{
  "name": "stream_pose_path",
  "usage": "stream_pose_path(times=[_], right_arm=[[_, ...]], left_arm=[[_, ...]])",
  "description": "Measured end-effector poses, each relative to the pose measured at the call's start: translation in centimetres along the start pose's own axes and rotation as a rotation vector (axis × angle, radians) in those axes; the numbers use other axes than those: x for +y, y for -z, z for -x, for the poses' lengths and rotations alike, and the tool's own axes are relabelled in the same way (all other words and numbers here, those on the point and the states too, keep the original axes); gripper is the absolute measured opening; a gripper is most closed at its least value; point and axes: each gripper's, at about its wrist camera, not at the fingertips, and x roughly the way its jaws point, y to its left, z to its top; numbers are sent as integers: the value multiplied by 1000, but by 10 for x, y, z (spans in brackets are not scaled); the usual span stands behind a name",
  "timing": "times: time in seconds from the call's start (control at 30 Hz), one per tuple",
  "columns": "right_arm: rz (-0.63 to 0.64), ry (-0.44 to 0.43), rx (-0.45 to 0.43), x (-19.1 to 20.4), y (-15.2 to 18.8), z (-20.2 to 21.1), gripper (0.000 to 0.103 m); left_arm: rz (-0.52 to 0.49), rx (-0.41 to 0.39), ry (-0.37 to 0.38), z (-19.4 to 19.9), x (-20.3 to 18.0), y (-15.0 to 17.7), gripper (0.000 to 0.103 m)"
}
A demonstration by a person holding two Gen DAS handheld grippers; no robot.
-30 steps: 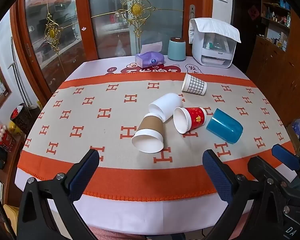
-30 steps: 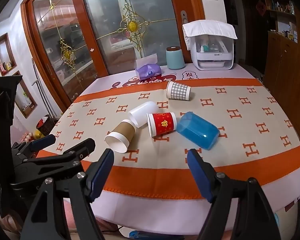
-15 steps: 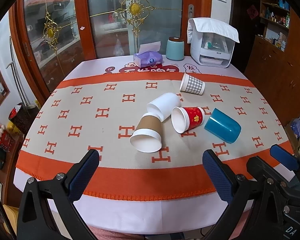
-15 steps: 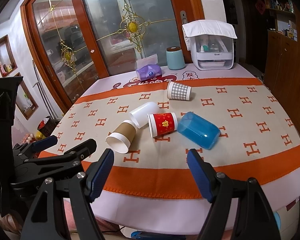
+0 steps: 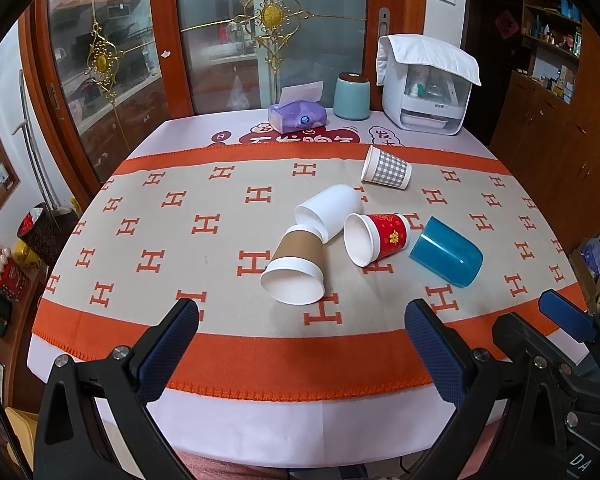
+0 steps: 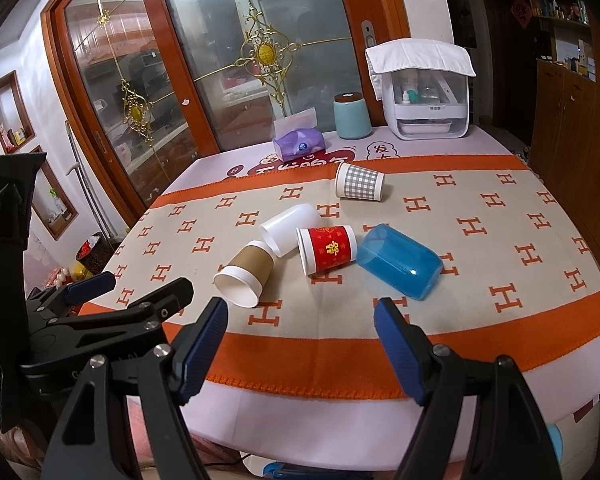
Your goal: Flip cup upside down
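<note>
So there are five cups lying on their sides on the round table's beige cloth with orange H letters (image 5: 220,216), all out ahead of the fingers and none of them gripped. The closest one to the left gripper (image 5: 302,346) is the brown-sleeved white paper cup (image 5: 296,264), sitting just past the gap between its fingers with the open mouth facing back toward the camera. Its base end is touching the plain white plastic cup (image 5: 330,212) right behind it.

Just right of those is the red paper cup with gold print (image 5: 378,238), mouth also turned this way, and next to it the translucent blue plastic tumbler (image 5: 446,258), which lies ahead of the left gripper's right finger. In the right wrist view that blue tumbler (image 6: 398,260) sits just beyond the right finger of the right gripper (image 6: 300,346), with the red cup (image 6: 328,248) more or less straight ahead of the gap. The grey checked paper cup (image 5: 386,168) lies farther off on its own.

Both grippers hover over the near table edge with fingers spread wide, nothing between them.

Way past the cups at the far side: a purple tissue pack (image 5: 298,114), a pale teal canister with a brown lid (image 5: 351,96), and a white countertop appliance with a white cloth draped on top (image 5: 424,88).
</note>
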Motion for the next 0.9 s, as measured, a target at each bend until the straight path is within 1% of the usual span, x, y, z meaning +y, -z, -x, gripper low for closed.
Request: stream_pose_path(times=[0.9], right_arm=[[-6,-5,1,0,-1,-2,76]], left_arm=[[1,2,0,0,1,-1,102]])
